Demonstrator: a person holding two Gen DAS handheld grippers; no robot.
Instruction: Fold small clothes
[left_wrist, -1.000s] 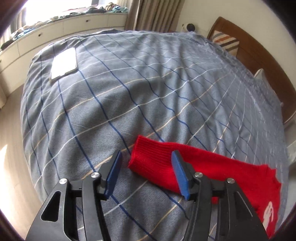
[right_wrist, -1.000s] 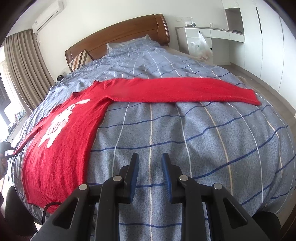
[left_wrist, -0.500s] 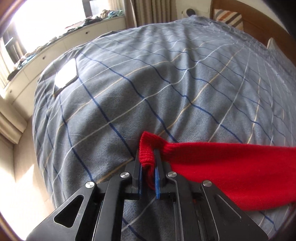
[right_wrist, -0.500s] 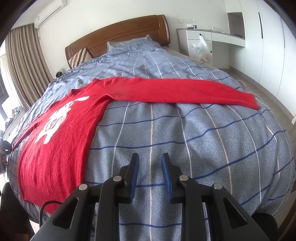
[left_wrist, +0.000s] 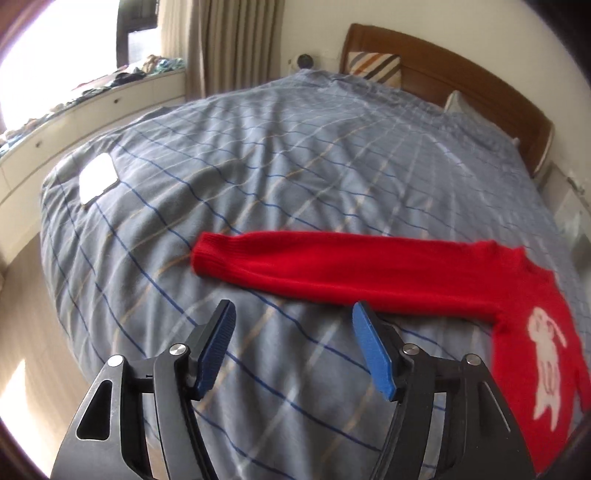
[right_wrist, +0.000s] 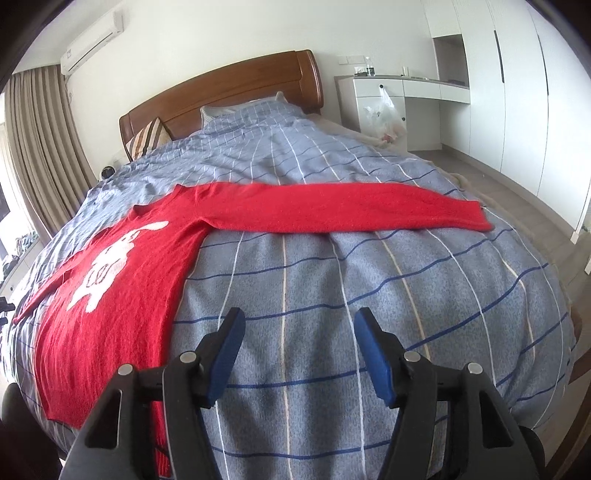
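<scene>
A small red sweater (right_wrist: 122, 284) with a white animal print lies flat on the blue checked bed cover (right_wrist: 369, 314), both sleeves spread sideways. In the left wrist view one sleeve (left_wrist: 332, 269) stretches left, its cuff just beyond my left gripper (left_wrist: 291, 325). That gripper is open and empty, above the cover, short of the sleeve. In the right wrist view the other sleeve (right_wrist: 351, 214) stretches right. My right gripper (right_wrist: 299, 332) is open and empty, above bare cover below that sleeve.
A white flat object (left_wrist: 96, 179) lies near the bed's far left corner. A wooden headboard (right_wrist: 221, 92) with pillows stands at the bed's head. A white desk and wardrobes (right_wrist: 498, 92) line the right wall. A window bench (left_wrist: 92, 107) holds clothes.
My left gripper let go of the sleeve cuff, opened and pulled back; the sleeve now lies straight. My right gripper opened from nearly shut.
</scene>
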